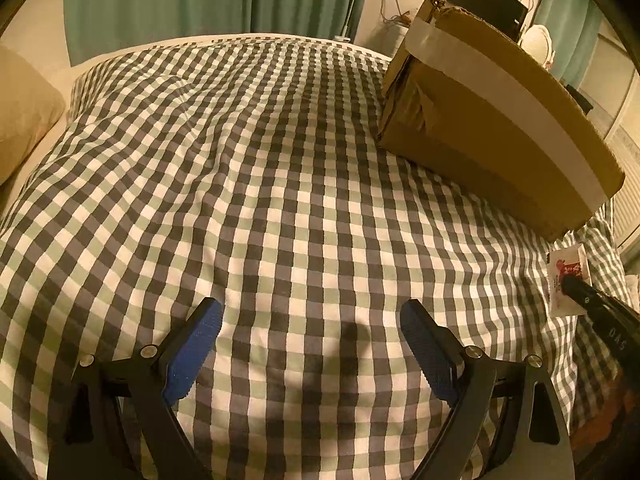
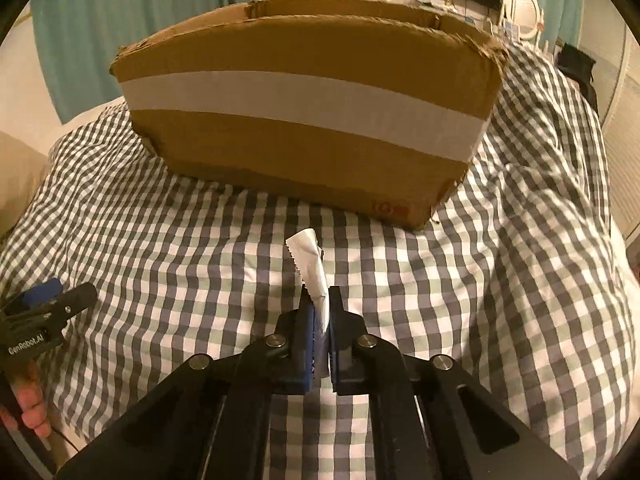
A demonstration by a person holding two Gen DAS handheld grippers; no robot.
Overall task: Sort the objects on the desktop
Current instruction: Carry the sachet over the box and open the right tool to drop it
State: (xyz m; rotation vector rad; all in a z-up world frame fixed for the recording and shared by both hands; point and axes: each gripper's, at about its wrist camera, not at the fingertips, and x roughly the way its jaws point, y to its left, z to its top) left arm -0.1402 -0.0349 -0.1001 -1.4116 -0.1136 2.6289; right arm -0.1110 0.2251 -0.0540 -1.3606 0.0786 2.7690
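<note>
**Right gripper clamped on a white sachet in front of the box**

The right gripper (image 2: 320, 300) has its blue pads pressed together on a small white sachet (image 2: 310, 264), which sticks up and forward from between them, its serrated edge showing on the left side (from the left wrist view the same packet (image 1: 566, 276) shows red print). It is held above the checked bedspread (image 2: 160, 240), just short of the cardboard box (image 2: 304, 120). The box stands on the bed with its top open and a pale tape band across its near wall.

The left gripper (image 1: 310, 320) has its fingers spread well apart with only checked cloth between them. It sits over the bed to the left of the box. A hand (image 2: 32, 412) holds its handle at the lower left edge of the right wrist view.
</note>
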